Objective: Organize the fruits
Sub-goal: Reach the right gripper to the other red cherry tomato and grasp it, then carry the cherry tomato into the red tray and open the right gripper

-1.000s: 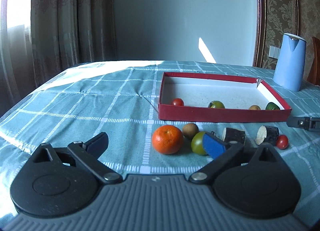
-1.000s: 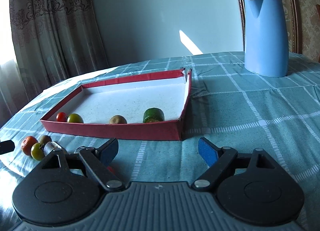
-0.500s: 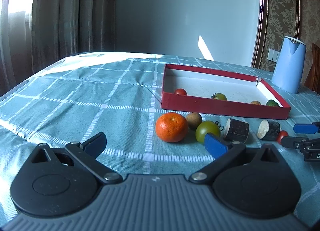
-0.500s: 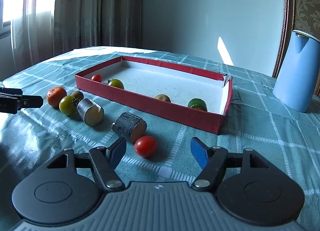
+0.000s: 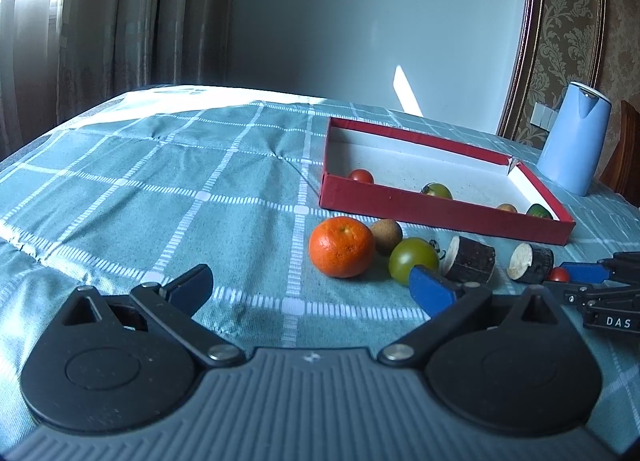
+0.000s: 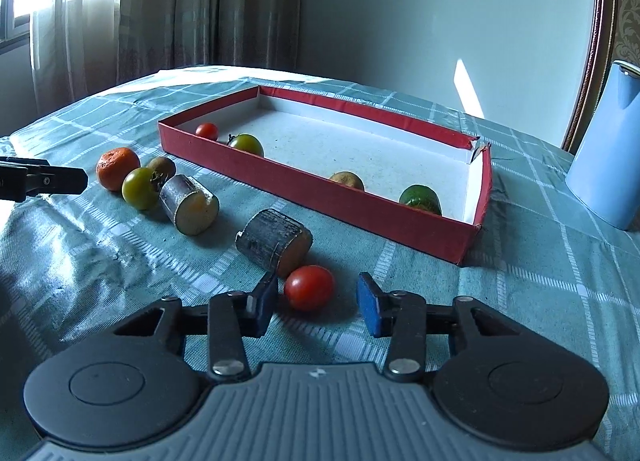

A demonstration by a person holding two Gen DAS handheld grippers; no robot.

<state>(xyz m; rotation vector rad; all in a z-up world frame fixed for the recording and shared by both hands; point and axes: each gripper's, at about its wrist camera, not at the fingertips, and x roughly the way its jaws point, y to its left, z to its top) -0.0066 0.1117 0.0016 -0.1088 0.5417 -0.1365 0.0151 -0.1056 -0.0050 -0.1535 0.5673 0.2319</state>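
A red tray (image 6: pixel 424 230) (image 5: pixel 440 209) holds a red tomato (image 6: pixel 207 130), a green tomato (image 6: pixel 248 144), a brown fruit (image 6: pixel 347 181) and a green fruit (image 6: pixel 420 199). In front of it lie an orange (image 5: pixel 341 246) (image 6: pixel 118 168), a kiwi (image 5: pixel 386 236), a green tomato (image 5: pixel 412 259) (image 6: pixel 139 188), two cut stalk pieces (image 6: pixel 191 205) (image 6: pixel 276 242) and a small red tomato (image 6: pixel 309 287). My right gripper (image 6: pixel 318 301) is open, its fingers on either side of the red tomato without touching it. My left gripper (image 5: pixel 312 291) is open and empty, just short of the orange.
A blue kettle (image 5: pixel 574 139) (image 6: pixel 610 145) stands right of the tray. The table has a teal checked cloth (image 5: pixel 180 189). Curtains and a window are at the left; a wall and a dark frame are behind.
My right gripper swung left, moved in on the small red tomato and narrowed its fingers around it. My left gripper drifted a little closer to the orange.
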